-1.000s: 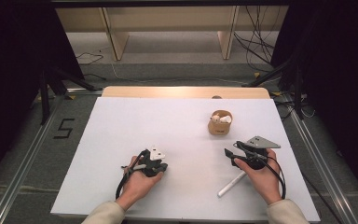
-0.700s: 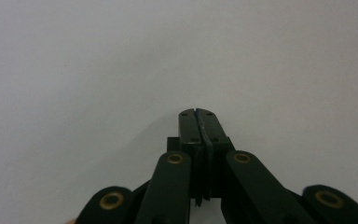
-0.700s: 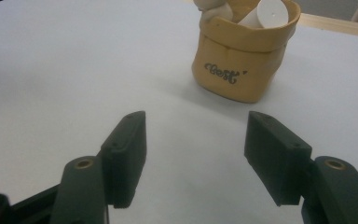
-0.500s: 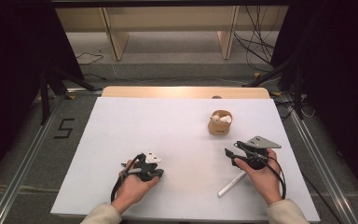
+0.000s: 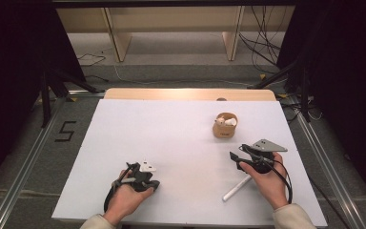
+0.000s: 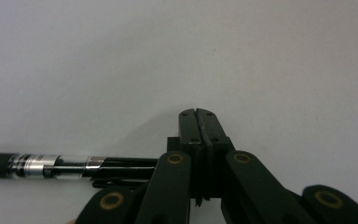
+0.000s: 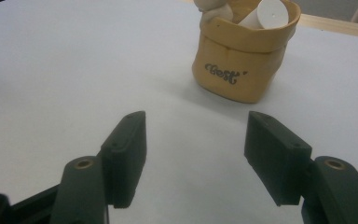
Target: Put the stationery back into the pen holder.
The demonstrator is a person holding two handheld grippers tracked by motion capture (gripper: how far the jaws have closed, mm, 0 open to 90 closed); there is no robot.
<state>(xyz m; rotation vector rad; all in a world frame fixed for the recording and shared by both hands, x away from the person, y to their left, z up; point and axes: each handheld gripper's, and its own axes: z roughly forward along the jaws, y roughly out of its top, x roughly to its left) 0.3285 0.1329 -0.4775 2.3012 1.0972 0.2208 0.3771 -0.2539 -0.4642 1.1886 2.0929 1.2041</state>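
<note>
Left gripper view: the left gripper (image 6: 199,122) has its jaws fully closed, pad against pad, with nothing between them. A black pen (image 6: 70,165) lies flat on the white table (image 6: 261,56) just beside and behind the jaws, extending toward the left edge of this view; whether it touches the gripper body cannot be told. In the right gripper view, the right gripper (image 7: 193,156) holds its jaws wide apart and empty, aimed at the yellow pouch (image 7: 242,60), which stands upright ahead, apparently the receptacle. A white stick (image 5: 237,188) lies by the right hand (image 5: 267,179).
</note>
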